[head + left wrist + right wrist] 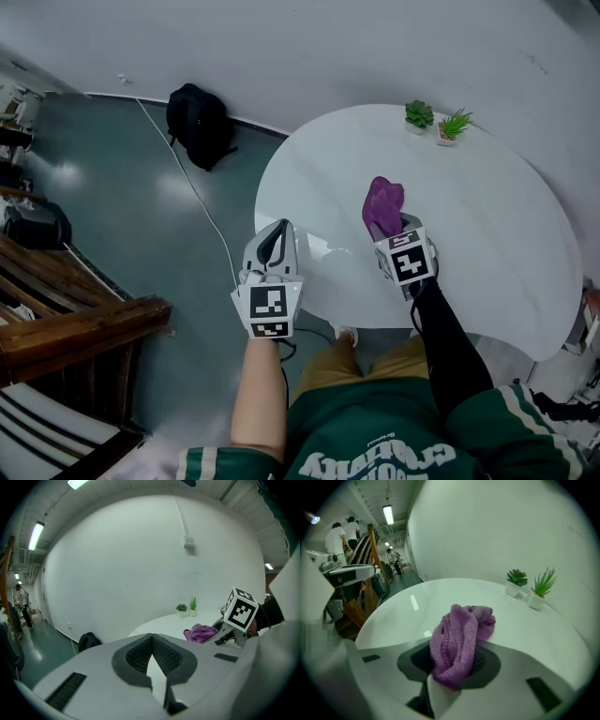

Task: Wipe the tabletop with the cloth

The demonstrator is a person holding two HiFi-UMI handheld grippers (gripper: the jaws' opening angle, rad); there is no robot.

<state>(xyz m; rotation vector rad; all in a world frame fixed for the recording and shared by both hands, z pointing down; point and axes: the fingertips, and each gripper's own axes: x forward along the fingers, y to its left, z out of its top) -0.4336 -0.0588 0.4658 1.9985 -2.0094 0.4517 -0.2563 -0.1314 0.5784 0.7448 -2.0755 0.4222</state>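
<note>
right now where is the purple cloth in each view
Head view: purple cloth right of centre, over the white table, at the tip of the right gripper.
Left gripper view: right of centre, just left of the right gripper's marker cube.
Right gripper view: centre, clamped between the jaws.
Shared landmark: potted plants beyond the cloth.
</note>
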